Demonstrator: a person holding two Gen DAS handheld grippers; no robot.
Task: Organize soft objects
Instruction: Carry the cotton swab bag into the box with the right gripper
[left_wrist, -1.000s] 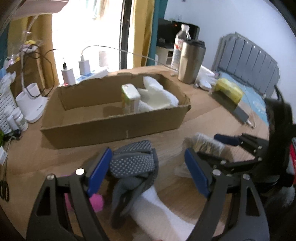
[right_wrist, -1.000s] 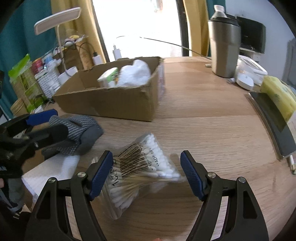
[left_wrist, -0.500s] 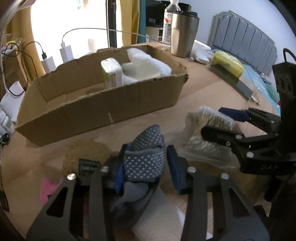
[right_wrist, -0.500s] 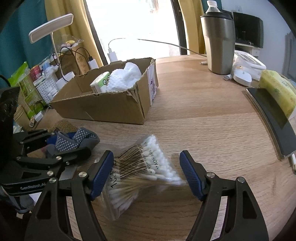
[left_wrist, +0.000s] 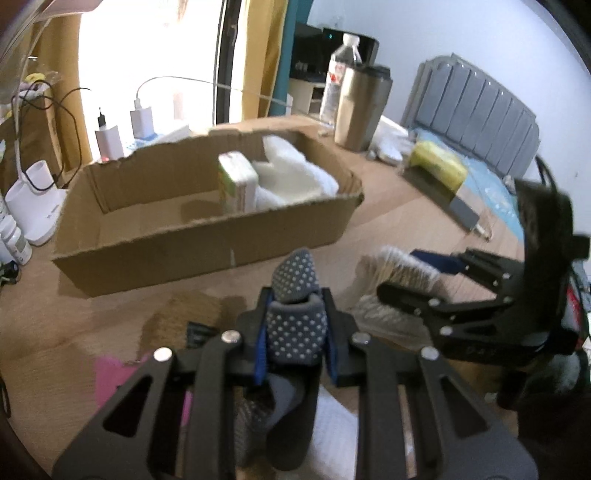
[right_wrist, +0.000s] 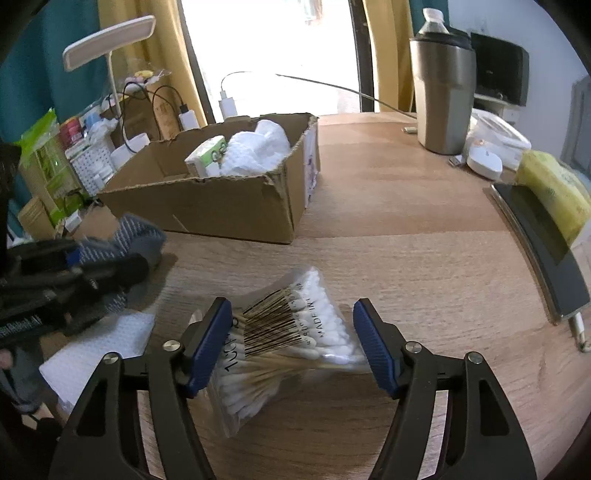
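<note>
Between the left gripper's (left_wrist: 295, 332) closed jaws sits a grey dotted glove (left_wrist: 297, 325), raised off the wooden table (right_wrist: 406, 240) near the cardboard box (left_wrist: 207, 254). Beside it, the right gripper (right_wrist: 291, 343) straddles a cotton-swab packet (right_wrist: 284, 343), fingers wide apart.

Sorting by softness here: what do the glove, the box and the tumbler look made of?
Glove: grey knit fabric with pale grip dots, squashed by the fingers. Box: matte brown corrugated cardboard with torn edges. Tumbler: seemingly brushed steel with a dull sheen.
</note>
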